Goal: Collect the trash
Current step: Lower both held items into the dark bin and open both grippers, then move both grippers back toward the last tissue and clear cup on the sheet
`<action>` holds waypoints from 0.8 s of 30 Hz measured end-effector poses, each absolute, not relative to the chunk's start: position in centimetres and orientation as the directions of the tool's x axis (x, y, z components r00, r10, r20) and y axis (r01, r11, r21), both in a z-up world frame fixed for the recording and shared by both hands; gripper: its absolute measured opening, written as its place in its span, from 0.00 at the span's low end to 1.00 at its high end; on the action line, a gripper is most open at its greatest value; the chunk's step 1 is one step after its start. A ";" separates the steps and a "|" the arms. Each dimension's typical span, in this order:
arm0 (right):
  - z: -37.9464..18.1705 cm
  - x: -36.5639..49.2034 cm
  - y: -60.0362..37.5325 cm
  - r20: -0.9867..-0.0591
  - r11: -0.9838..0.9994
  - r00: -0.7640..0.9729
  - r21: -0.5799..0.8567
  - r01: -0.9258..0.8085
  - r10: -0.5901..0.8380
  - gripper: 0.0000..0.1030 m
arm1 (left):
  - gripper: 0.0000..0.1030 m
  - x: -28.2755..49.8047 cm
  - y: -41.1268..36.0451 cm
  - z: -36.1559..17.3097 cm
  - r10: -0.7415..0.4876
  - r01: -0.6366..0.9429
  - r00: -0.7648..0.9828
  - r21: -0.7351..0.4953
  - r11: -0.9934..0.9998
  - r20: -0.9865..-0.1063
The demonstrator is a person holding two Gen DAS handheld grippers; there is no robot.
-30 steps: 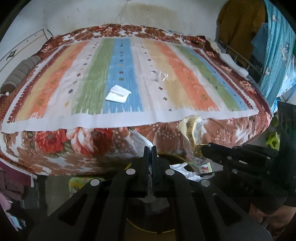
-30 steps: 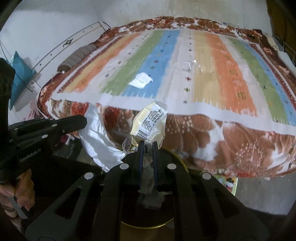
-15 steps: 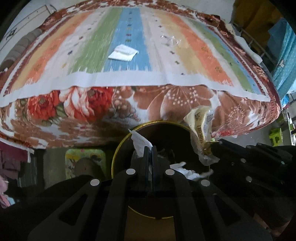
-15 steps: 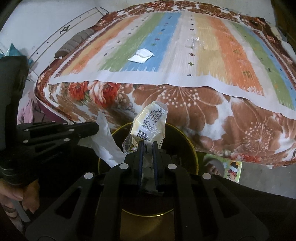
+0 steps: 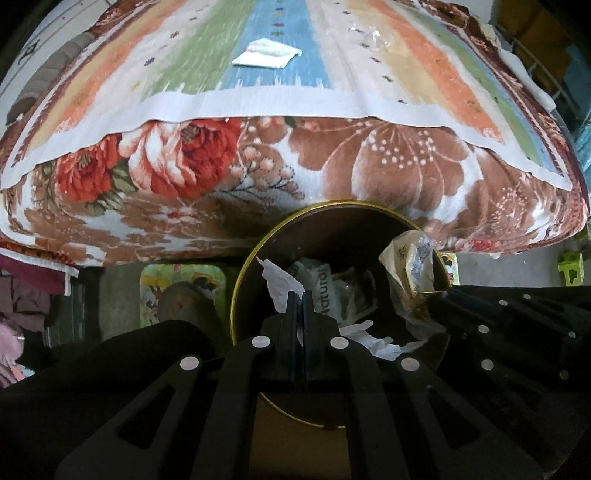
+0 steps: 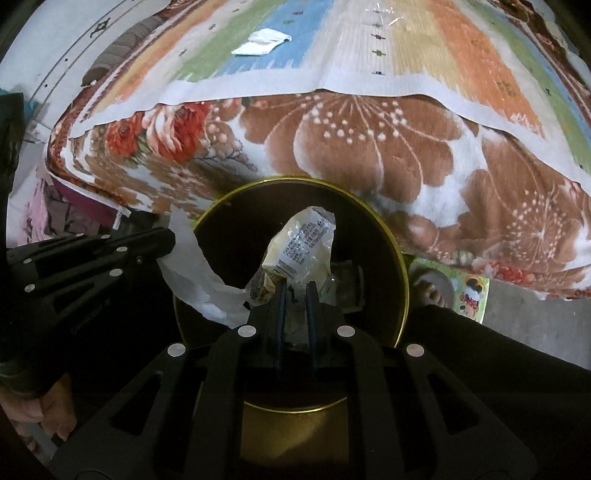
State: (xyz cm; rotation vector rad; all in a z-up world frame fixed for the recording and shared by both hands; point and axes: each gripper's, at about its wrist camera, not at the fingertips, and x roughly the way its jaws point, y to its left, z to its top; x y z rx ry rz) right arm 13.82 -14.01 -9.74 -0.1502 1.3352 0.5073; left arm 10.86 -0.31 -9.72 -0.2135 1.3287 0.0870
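My left gripper (image 5: 297, 295) is shut on a white paper scrap (image 5: 280, 282) over the mouth of a dark bin with a gold rim (image 5: 243, 266). My right gripper (image 6: 295, 288) is shut on a yellowish plastic wrapper (image 6: 303, 243) above the same bin's gold rim (image 6: 400, 258). The wrapper also shows in the left wrist view (image 5: 410, 258), and the white paper in the right wrist view (image 6: 192, 266). The bin holds crumpled trash (image 5: 332, 284). On the bed lie a white folded paper (image 5: 266, 53) and a clear plastic piece (image 5: 364, 33).
The bed with its striped cover (image 5: 424, 74) and floral blanket (image 5: 369, 173) stands just behind the bin. A colourful mat (image 5: 177, 284) lies on the floor to the left. A green stool (image 5: 570, 267) stands at the far right.
Both grippers have tilted down and come in over the bin, each keeping its piece of trash. The bin now fills the middle of both views. The right jaws look slightly wider.
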 end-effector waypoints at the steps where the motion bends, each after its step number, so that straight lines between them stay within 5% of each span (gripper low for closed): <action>1: -10.0 13.9 -14.0 -0.955 0.886 0.138 0.181 -0.428 0.262 0.11 | 0.02 10.9 -0.2 -9.9 -0.063 -0.189 0.234 -0.109 0.976 -0.970; 6: -10.7 14.6 -14.5 -0.961 0.904 0.127 0.180 -0.387 0.246 0.16 | 0.10 11.3 0.3 -10.2 -0.084 -0.215 0.221 -0.133 0.967 -0.972; 8: -10.9 15.0 -14.9 -0.963 0.915 0.127 0.178 -0.363 0.237 0.41 | 0.43 11.3 0.8 -10.1 -0.107 -0.244 0.233 -0.165 0.956 -0.966; 9: -10.9 15.1 -15.0 -0.962 0.916 0.126 0.185 -0.355 0.243 0.44 | 0.46 11.3 1.2 -9.8 -0.109 -0.258 0.249 -0.174 0.950 -0.962; 20: -7.2 17.2 -14.8 -0.931 0.907 0.224 0.190 -0.376 0.288 0.61 | 0.55 12.1 3.8 -6.2 -0.169 -0.294 0.353 -0.281 0.914 -0.920; 24: -5.4 18.5 -14.7 -0.915 0.902 0.271 0.178 -0.393 0.299 0.64 | 0.66 13.4 4.0 -4.5 -0.175 -0.244 0.385 -0.283 0.928 -0.906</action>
